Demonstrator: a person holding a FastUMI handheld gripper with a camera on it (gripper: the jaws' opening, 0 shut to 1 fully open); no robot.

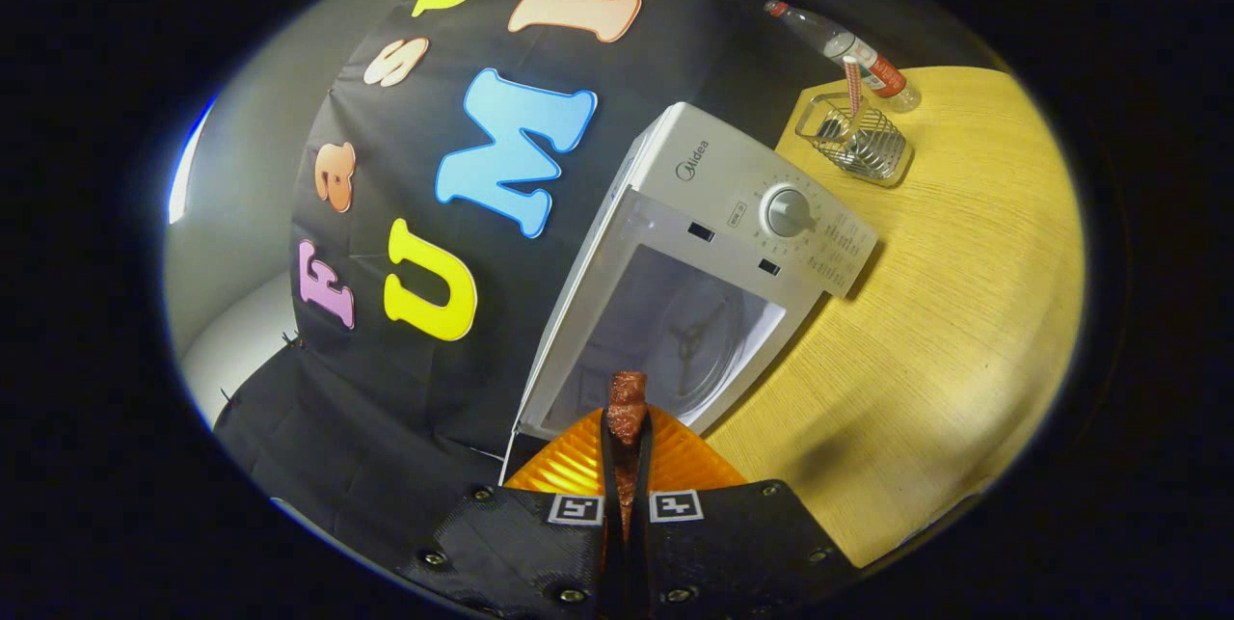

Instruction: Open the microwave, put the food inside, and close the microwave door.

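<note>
Food (628, 408): a small brownish-red chunk, long axis running along the fingers, its far end pointing toward the microwave's open cavity. Sits pinched between the two fingers, upper part sticking out past the tips, lower part visible down the narrow slit between them.

Gripper (627, 442): fingers nearly together, only the thickness of the food keeping them apart; both press on it from either side.

Microwave (713, 244): white, standing on the wooden table (945, 331), tilted in the view because the camera is rolled. Door is open; cavity visible just beyond the fingertips, with the glass turntable (696, 350) and its hub inside. Control panel with a round dial (789, 211) on the right of the cavity. The food is just in front of the cavity opening, near its lower edge; cannot tell whether it has crossed the threshold.

Far right on the table: a wire basket (858, 140) with a striped straw-like stick standing in it, and a plastic bottle (848, 49) lying just behind it.
</note>
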